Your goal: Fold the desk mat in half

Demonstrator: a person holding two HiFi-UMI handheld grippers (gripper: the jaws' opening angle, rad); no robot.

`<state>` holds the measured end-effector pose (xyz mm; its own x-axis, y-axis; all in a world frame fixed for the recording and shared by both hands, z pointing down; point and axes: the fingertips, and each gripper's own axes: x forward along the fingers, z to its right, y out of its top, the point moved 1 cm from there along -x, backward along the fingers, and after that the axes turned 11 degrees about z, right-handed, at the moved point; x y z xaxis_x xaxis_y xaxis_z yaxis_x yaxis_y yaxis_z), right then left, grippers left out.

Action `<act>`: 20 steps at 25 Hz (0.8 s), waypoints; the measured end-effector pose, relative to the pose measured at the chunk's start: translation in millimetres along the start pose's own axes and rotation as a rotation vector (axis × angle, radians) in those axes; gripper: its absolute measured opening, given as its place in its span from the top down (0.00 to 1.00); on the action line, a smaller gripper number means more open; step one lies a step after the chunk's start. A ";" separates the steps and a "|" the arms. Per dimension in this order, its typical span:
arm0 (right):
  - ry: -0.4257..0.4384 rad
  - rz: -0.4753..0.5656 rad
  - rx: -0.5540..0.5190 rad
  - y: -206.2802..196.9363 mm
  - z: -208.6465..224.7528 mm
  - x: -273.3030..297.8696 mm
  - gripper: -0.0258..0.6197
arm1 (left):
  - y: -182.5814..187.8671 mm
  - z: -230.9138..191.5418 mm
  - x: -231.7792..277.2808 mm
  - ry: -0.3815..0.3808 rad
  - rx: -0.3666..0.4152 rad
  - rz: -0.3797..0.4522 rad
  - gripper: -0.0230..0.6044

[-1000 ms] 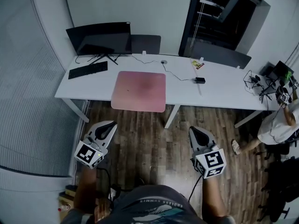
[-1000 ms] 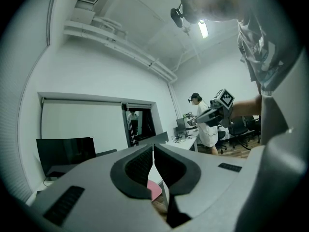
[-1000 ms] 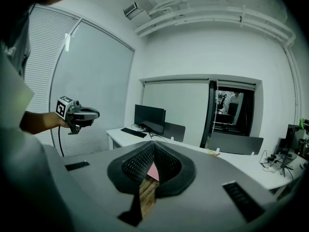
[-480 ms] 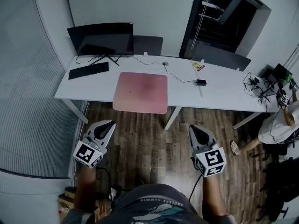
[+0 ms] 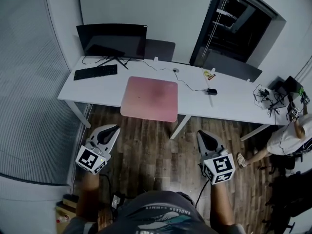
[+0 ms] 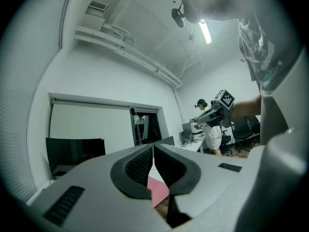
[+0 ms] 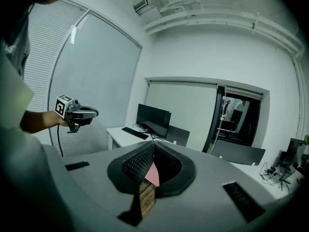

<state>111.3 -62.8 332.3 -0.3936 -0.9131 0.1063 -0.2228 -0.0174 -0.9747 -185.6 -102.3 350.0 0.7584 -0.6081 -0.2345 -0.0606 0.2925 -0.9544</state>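
Note:
A pink desk mat (image 5: 149, 99) lies flat and unfolded on the white desk (image 5: 102, 89), its near edge overhanging the desk front. A sliver of the mat (image 6: 158, 190) shows below the left jaws and a sliver of the mat (image 7: 151, 174) behind the right jaws. My left gripper (image 5: 113, 129) and right gripper (image 5: 201, 135) hang over the wooden floor, well short of the desk, both shut with nothing between the jaws. The left gripper view shows the right gripper (image 6: 197, 120) off to the side, and the right gripper view shows the left gripper (image 7: 95, 113).
A black monitor (image 5: 111, 39) and keyboard (image 5: 95, 72) stand on the desk's left part. A cable with a small black box (image 5: 211, 91) runs right of the mat. A person (image 5: 287, 136) sits at the far right by chairs. Desk legs (image 5: 177, 126) stand below the mat.
The desk and mat have shifted slightly right and nearer in the head view as I step forward. Both grippers stay shut and keep their places in the frame.

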 end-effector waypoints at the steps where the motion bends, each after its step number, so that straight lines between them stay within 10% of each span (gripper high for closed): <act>1: 0.005 -0.001 -0.005 0.3 -2.0 1.7 0.92 | 0.7 -1.9 -3.9 0.008 0.002 0.003 0.92; 20: 0.179 0.035 -0.018 -23.0 11.6 120.1 0.92 | -28.4 -46.1 -23.5 0.204 0.034 -0.082 0.92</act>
<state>79.6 -176.8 365.3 -0.5536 -0.8259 0.1068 -0.2209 0.0219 -0.9751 -231.6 -130.3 374.1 0.6124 -0.7668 -0.1922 0.0205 0.2585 -0.9658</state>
